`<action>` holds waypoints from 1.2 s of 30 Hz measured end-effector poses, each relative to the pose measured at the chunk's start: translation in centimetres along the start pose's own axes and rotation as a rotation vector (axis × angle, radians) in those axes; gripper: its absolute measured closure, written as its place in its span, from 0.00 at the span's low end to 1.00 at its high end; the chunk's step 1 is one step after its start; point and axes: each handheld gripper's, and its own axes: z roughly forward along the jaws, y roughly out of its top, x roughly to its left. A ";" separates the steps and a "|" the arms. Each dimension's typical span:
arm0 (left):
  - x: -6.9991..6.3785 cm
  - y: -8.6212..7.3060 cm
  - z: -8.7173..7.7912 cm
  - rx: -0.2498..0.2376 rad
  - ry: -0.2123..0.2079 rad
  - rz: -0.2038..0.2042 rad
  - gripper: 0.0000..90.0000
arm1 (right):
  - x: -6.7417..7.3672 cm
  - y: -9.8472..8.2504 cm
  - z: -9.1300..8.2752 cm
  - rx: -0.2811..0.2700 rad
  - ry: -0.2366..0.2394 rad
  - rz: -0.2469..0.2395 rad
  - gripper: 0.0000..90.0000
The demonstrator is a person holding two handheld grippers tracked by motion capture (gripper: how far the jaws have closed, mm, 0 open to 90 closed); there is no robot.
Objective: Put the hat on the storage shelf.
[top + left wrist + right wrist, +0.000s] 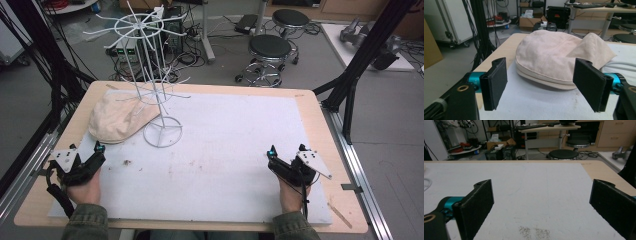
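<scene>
Nearby, cream cap [554, 60] lying flat beside wire rack [150, 75], just beyond left gripper [544, 85], jaws apart, right gripper [541, 207] well right, jaws apart, empty.

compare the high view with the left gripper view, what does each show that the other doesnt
High view alone: the white wire rack standing on its ring base beside the cap, the right gripper open near the table's right edge, both forearms, and two black stools on the floor beyond the table.

Left gripper view alone: a close look at the cap's brim seam, and a cardboard box in the background.

Both: the beige cap lying on the white mat, and the left gripper, open and short of the cap.
</scene>
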 end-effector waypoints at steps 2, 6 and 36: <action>0.0 0.0 0.0 0.000 0.002 0.001 0.31 | 0.0 0.0 0.0 0.001 -0.003 -0.001 0.05; 0.0 0.0 0.0 0.002 0.001 0.003 0.31 | -0.1 0.0 0.0 -0.003 0.000 0.000 0.05; 0.3 0.3 0.4 0.011 0.008 -0.028 0.31 | -0.1 -0.1 0.2 0.007 0.028 0.023 0.05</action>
